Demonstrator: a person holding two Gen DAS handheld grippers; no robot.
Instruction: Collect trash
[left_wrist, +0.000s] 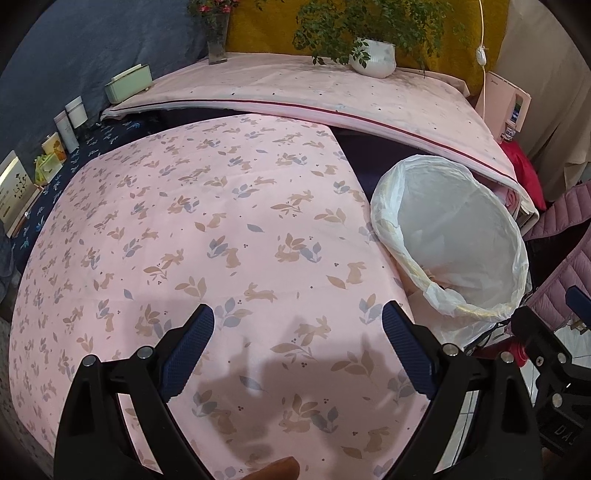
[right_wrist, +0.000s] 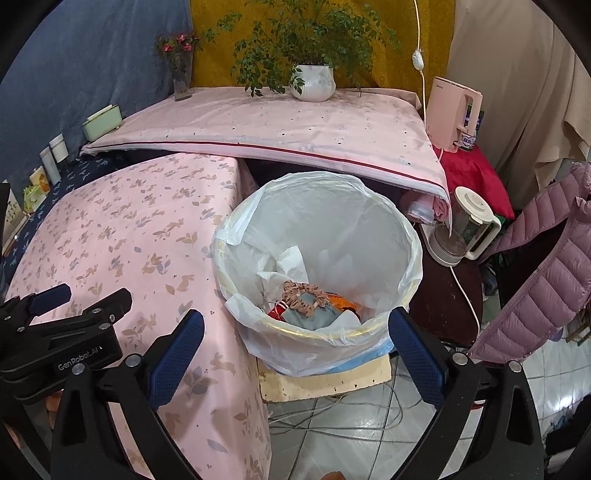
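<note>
A bin lined with a white plastic bag (right_wrist: 317, 236) stands on a cream block beside the table; it also shows in the left wrist view (left_wrist: 454, 236). Inside lie crumpled white paper (right_wrist: 288, 266), a brown scrunchie on grey-blue cloth (right_wrist: 306, 299) and orange and red scraps. My right gripper (right_wrist: 295, 332) is open and empty, just in front of and above the bin's near rim. My left gripper (left_wrist: 297, 325) is open and empty over the pink rabbit-print tablecloth (left_wrist: 221, 229), left of the bin; its body shows in the right wrist view (right_wrist: 62, 332).
A higher pink-covered surface (right_wrist: 277, 125) behind holds a potted plant (right_wrist: 312, 81), a flower vase (right_wrist: 181, 74) and a green box (right_wrist: 101, 122). Small bottles and cards (left_wrist: 62, 133) line the left wall. A pink appliance (right_wrist: 452, 110), a kettle (right_wrist: 465, 225), a pink jacket (right_wrist: 546, 280) and floor cables (right_wrist: 351, 410) are to the right.
</note>
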